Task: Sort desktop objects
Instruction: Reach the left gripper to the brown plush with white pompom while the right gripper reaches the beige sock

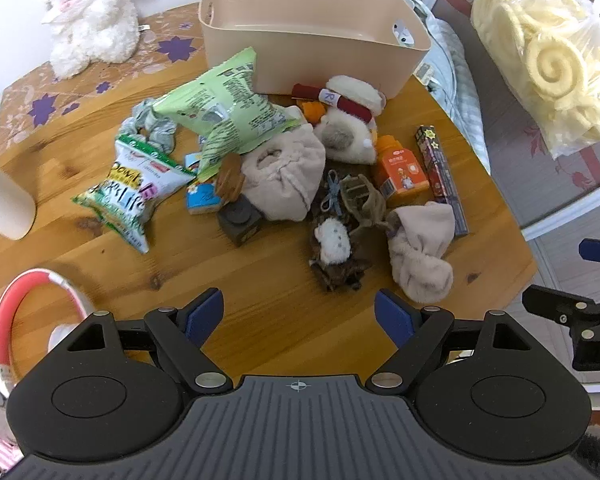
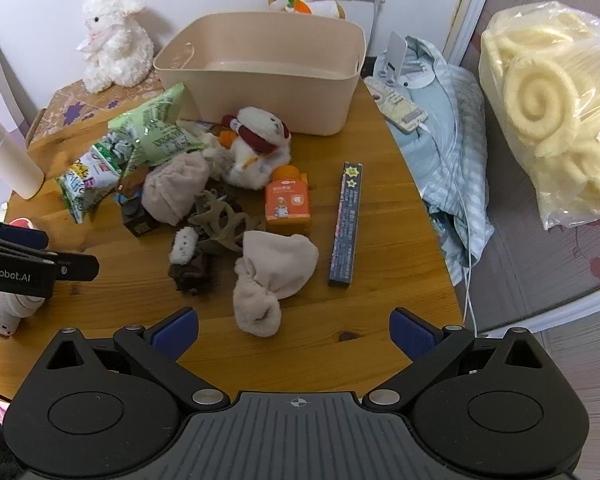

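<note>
A round wooden table is standing in a room corner against a white wall, with a patterned box and a white plush rabbit at its far left and a blue quilted cloth hanging off its right edge. The beige bin is sitting at the table's far edge, and as far as either view is showing, it is holding nothing, so the sorting is looking barely begun, if at all.

Everything to be sorted is lying in a loose heap from the table's middle toward the bin: a green snack bag leaning on the bin's near wall, a second snack packet toward the left edge, a plush toy with a red scarf, an orange bottle, a long dark box toward the right edge, two beige cloth bundles, a hair claw and a small dark cube.

The left gripper and the right gripper are both hovering over the near edge, jaws spread wide, holding nothing.

The bin's floor is only partly showing behind its near wall, so something small could be lying there. The brown items under the hair claw are tangled and hard to name. A white cylinder and red-and-white headphones are being cut off at the left edge.
</note>
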`<state>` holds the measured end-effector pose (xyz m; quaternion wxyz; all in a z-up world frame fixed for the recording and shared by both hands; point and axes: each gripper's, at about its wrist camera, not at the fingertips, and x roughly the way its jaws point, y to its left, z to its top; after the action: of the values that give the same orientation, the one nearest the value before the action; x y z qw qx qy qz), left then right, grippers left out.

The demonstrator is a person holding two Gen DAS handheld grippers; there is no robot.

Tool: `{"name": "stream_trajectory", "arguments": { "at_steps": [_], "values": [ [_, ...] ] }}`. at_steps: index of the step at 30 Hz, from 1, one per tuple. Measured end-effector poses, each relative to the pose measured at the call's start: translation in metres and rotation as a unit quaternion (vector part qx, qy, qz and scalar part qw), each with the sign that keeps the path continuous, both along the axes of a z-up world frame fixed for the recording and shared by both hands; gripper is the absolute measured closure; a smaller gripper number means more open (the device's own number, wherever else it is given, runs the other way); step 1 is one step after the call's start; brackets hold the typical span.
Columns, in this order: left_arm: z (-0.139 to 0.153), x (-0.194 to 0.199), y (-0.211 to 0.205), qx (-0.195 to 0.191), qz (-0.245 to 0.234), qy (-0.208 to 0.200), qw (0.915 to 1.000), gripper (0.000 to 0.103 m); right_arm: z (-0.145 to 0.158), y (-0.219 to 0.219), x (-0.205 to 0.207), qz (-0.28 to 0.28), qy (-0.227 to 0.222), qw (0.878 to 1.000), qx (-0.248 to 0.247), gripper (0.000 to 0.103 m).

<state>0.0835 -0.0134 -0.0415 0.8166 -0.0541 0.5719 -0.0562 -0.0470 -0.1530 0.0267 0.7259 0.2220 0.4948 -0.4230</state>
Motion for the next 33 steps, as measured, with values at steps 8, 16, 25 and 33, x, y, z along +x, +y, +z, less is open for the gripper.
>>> {"name": "stream_trajectory", "arguments": {
  "at_steps": [8,16,25,33],
  "values": [
    [-0.02,0.025,-0.011,0.003,-0.002,0.015,0.9999,0.018,-0.023,-0.023,0.001,0.008,0.004,1.0,0.017,0.0],
    [-0.044,0.046,-0.026,-0.003,-0.006,0.041,0.9992,0.018,-0.049,-0.043,0.011,0.02,0.01,0.999,0.036,0.0],
    [-0.068,0.066,-0.035,-0.014,0.011,0.057,0.9982,0.019,-0.078,-0.066,0.027,0.025,0.022,0.998,0.058,0.0],
    [-0.096,0.084,-0.045,0.009,0.006,0.079,0.9968,0.023,-0.107,-0.082,0.034,0.031,0.036,0.995,0.091,0.0]
  ]
}}
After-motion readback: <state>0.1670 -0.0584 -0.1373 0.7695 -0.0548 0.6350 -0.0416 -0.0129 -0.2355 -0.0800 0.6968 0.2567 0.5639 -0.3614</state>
